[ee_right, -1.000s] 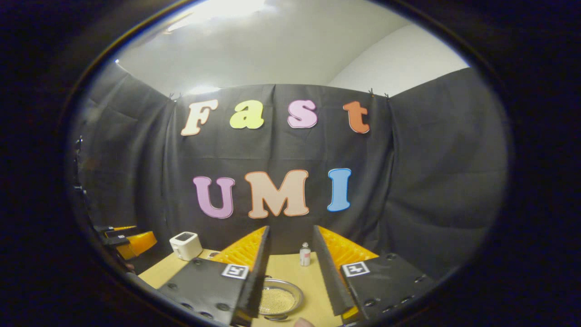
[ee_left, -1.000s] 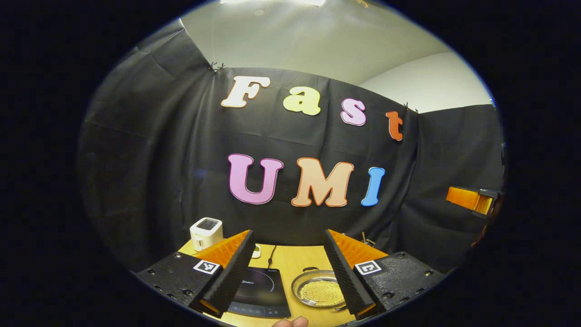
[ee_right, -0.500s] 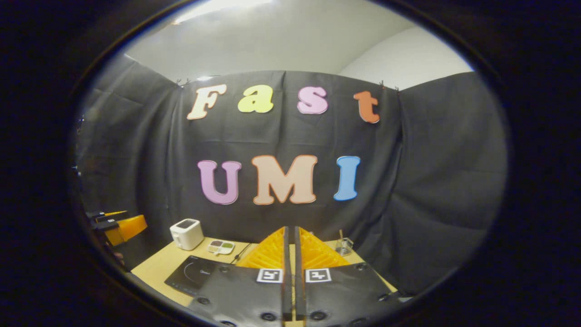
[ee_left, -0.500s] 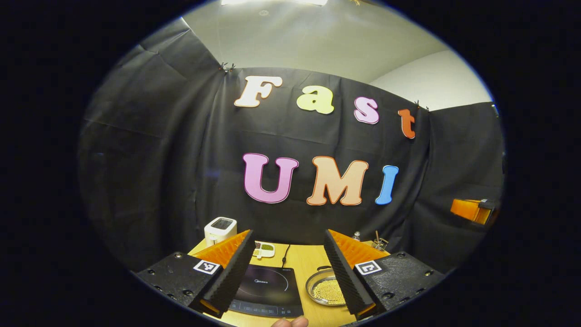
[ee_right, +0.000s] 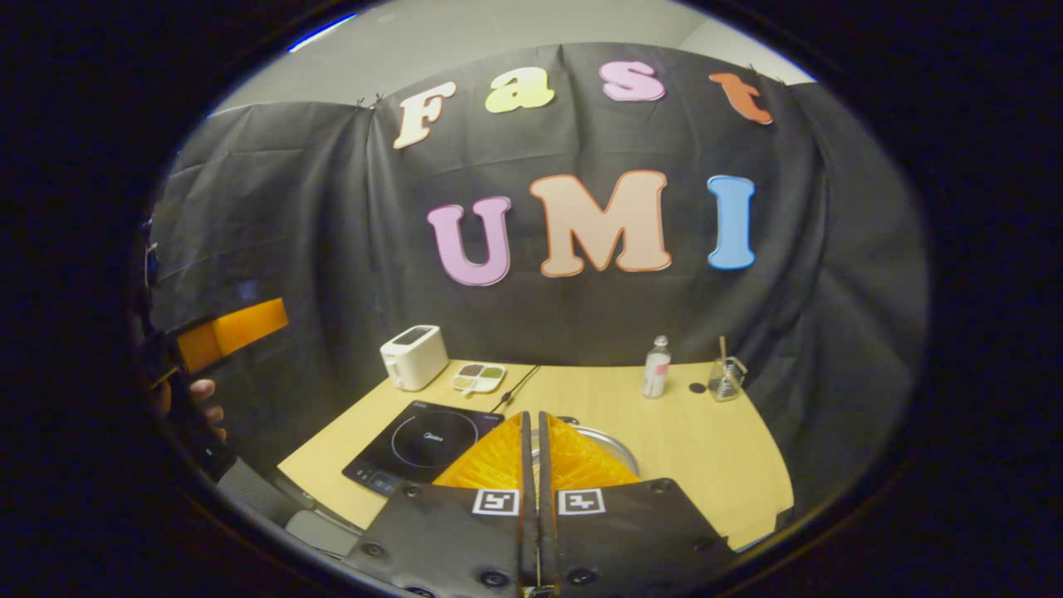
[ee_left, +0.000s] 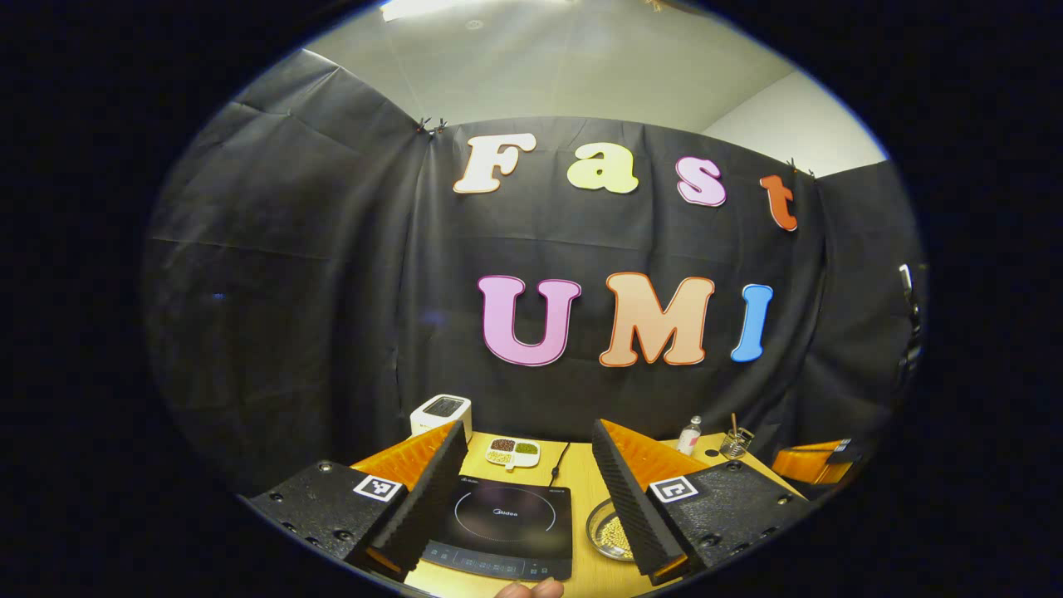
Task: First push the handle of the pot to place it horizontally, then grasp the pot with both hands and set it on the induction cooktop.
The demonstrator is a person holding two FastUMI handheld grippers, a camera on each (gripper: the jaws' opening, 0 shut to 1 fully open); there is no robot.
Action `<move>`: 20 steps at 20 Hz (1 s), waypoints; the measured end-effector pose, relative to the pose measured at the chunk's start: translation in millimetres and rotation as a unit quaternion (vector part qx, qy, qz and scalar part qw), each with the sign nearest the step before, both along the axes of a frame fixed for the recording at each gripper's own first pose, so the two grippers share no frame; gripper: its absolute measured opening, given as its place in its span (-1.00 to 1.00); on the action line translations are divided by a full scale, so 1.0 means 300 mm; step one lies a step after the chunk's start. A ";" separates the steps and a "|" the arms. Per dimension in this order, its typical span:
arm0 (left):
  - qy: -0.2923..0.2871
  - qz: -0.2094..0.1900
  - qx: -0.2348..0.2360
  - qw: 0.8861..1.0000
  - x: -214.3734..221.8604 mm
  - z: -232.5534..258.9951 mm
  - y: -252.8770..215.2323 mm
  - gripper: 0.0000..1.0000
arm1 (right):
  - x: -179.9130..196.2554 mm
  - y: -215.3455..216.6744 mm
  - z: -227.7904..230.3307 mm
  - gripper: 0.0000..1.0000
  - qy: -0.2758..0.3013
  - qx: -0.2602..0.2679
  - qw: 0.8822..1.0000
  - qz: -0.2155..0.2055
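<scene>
Above a wooden table point(ee_right: 681, 448), the right gripper point(ee_right: 531, 465) hangs with its two fingers pressed together and nothing between them, pointed down at the pot point(ee_right: 610, 444); the closed posture suits the opening step, the push on the handle, which looks not yet begun, since the gripper is not seen touching the pot.

The left gripper point(ee_left: 527, 498) waits with its fingers spread wide and holding nothing, the induction cooktop point(ee_left: 502, 527) framed between them; a fingertip of the person's hand point(ee_left: 531, 589) shows at the bottom edge of the left gripper view.

The pot sits on the table just to the right of the cooktop, near but apart from it; it is a shallow, round, silvery vessel with a thin rim, holding a bed of small pale yellow grains point(ee_left: 613, 536); most of it is hidden behind gripper fingers in both views; a small dark loop at its far rim, seen in the right gripper view, may be a handle, though its angle cannot be told.

The next move calls for lowering the closed fingers to the handle and nudging it sideways until it lies level; a gentle push seems wise, as the loose grains could spill; only then should both grippers take the pot's sides and carry it left onto the cooktop.
</scene>
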State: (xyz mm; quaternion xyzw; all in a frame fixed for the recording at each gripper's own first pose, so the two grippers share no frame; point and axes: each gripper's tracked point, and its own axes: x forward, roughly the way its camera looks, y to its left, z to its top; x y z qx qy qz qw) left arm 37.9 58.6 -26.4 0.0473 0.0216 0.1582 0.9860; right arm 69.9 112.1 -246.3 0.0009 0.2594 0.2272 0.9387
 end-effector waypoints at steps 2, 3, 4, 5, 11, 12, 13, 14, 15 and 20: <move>0.006 0.024 0.005 1.000 0.007 0.002 -0.005 0.85 | 0.006 0.012 -0.069 -1.00 0.021 0.016 0.999 0.025; 0.009 0.037 0.011 0.999 0.002 0.006 -0.009 0.85 | 0.008 0.021 -0.102 -1.00 0.033 0.028 0.998 0.036; 0.013 0.051 0.020 0.998 -0.002 0.007 -0.008 0.86 | 0.005 0.030 -0.141 -0.91 0.047 0.036 0.997 0.046; 0.019 0.064 0.029 0.997 -0.010 0.009 -0.008 0.86 | 0.006 0.038 -0.176 -0.82 0.060 0.043 0.996 0.057; 0.053 0.123 0.056 0.989 -0.045 -0.018 -0.035 0.85 | -0.038 0.083 -0.434 -0.95 0.151 0.045 0.979 0.129; 0.054 0.129 0.059 0.988 -0.048 -0.009 -0.038 0.81 | -0.053 0.083 -0.470 -0.80 0.163 0.039 0.976 0.142; 0.055 0.135 0.060 0.987 -0.048 -0.006 -0.039 0.76 | -0.068 0.082 -0.508 -1.00 0.175 0.031 0.973 0.151; 0.057 0.140 0.062 0.987 -0.054 -0.004 -0.045 0.76 | -0.089 0.076 -0.546 -1.00 0.190 0.024 0.969 0.157; 0.057 0.145 0.063 0.986 -0.059 -0.005 -0.052 0.76 | -0.107 0.080 -0.567 -0.95 0.207 0.026 0.965 0.161; 0.068 0.138 0.063 0.986 -0.028 -0.033 -0.084 0.86 | -0.165 0.086 -0.661 -1.00 0.260 0.022 0.952 0.161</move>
